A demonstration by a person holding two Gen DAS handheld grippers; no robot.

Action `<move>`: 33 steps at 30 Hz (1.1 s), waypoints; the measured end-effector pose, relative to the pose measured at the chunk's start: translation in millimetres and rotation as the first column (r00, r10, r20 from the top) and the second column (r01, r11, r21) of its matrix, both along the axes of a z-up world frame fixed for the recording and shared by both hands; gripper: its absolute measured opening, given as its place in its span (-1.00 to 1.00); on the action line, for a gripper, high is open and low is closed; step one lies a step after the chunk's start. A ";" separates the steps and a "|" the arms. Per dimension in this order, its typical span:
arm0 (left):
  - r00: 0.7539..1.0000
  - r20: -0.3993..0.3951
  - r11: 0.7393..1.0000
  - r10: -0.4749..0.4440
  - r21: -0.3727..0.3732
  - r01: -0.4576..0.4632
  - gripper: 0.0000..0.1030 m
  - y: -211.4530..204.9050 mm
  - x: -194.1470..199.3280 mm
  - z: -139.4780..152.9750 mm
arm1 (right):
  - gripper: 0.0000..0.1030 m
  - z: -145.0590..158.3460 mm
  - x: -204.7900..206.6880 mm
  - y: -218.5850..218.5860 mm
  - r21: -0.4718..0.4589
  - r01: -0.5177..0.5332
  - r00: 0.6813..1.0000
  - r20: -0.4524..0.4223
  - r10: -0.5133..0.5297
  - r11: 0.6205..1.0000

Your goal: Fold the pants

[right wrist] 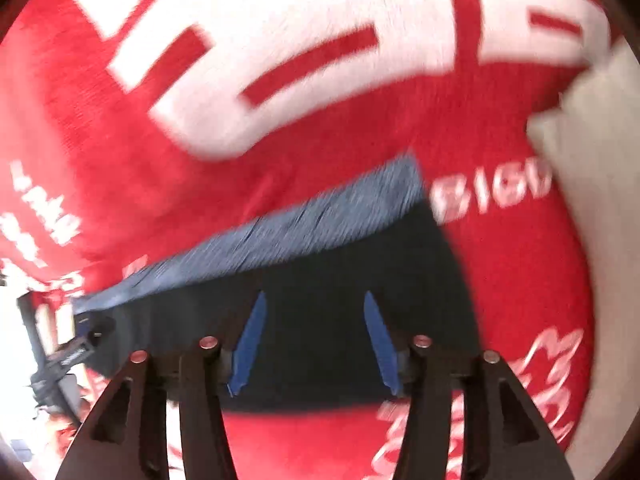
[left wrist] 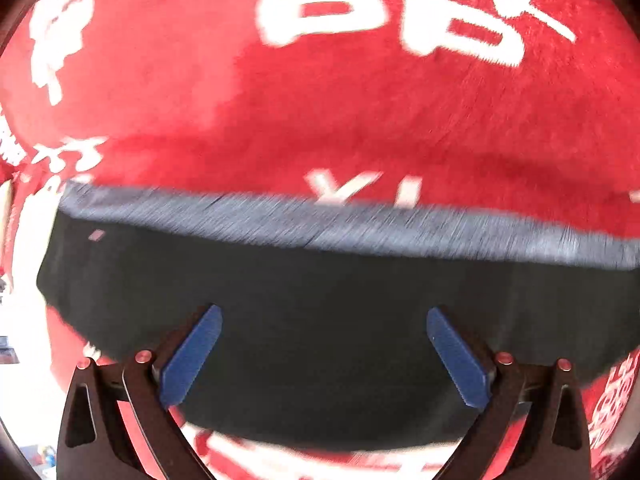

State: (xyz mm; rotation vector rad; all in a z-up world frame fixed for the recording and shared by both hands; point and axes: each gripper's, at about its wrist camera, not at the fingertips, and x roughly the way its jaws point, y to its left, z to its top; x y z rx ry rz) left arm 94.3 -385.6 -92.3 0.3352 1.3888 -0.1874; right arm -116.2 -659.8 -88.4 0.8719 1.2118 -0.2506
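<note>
The black pants (left wrist: 320,304) lie folded into a flat band on a red blanket, with a blue-grey ribbed waistband (left wrist: 360,224) along the far edge. My left gripper (left wrist: 324,320) is open and hovers over the black cloth, holding nothing. In the right wrist view the pants (right wrist: 320,320) lie slanted, the waistband (right wrist: 280,232) rising to the right. My right gripper (right wrist: 312,304) is open over the black cloth, empty. Both views are motion-blurred.
The red blanket (left wrist: 360,112) with white lettering covers the surface around the pants, also in the right wrist view (right wrist: 120,140). A pale cushion or cloth (right wrist: 592,160) sits at the right. The left gripper's body (right wrist: 68,356) shows at the left edge.
</note>
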 end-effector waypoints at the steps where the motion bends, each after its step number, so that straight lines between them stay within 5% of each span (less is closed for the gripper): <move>1: 1.000 -0.009 1.000 0.011 0.013 -0.011 1.00 13.0 -7.3 5.0 | 0.08 -0.6 -7.3 8.1 0.041 0.007 1.000 0.012 -0.008 0.999; 9: 0.992 0.027 0.977 0.126 0.168 -0.128 1.00 115.7 -34.2 10.9 | 0.08 -37.9 -9.4 142.9 0.375 -0.141 0.990 0.083 0.118 0.916; 14: 0.985 0.074 0.966 0.156 0.197 -0.167 1.00 179.0 -16.3 -3.0 | 0.08 -55.2 32.5 272.5 0.417 -0.310 0.950 0.181 0.256 0.855; 20: 0.993 0.094 0.980 0.067 0.178 -0.083 1.00 199.9 12.6 -38.1 | 0.08 -86.4 70.5 373.8 0.409 -0.390 0.920 0.201 0.335 0.825; 29: 0.997 0.069 0.995 0.022 0.091 -0.028 1.00 213.2 19.0 -56.7 | -0.04 -90.0 90.0 403.6 0.373 -0.311 0.944 0.223 0.241 0.874; 30: 0.998 0.067 0.996 0.019 0.087 -0.025 1.00 213.3 19.1 -56.5 | -0.11 -91.3 92.7 406.7 0.368 -0.316 0.943 0.222 0.247 0.874; 33: 0.998 0.057 0.996 0.010 0.084 -0.015 1.00 213.1 18.7 -55.7 | -0.86 -88.6 101.4 404.8 0.405 -0.343 0.937 0.217 0.276 0.847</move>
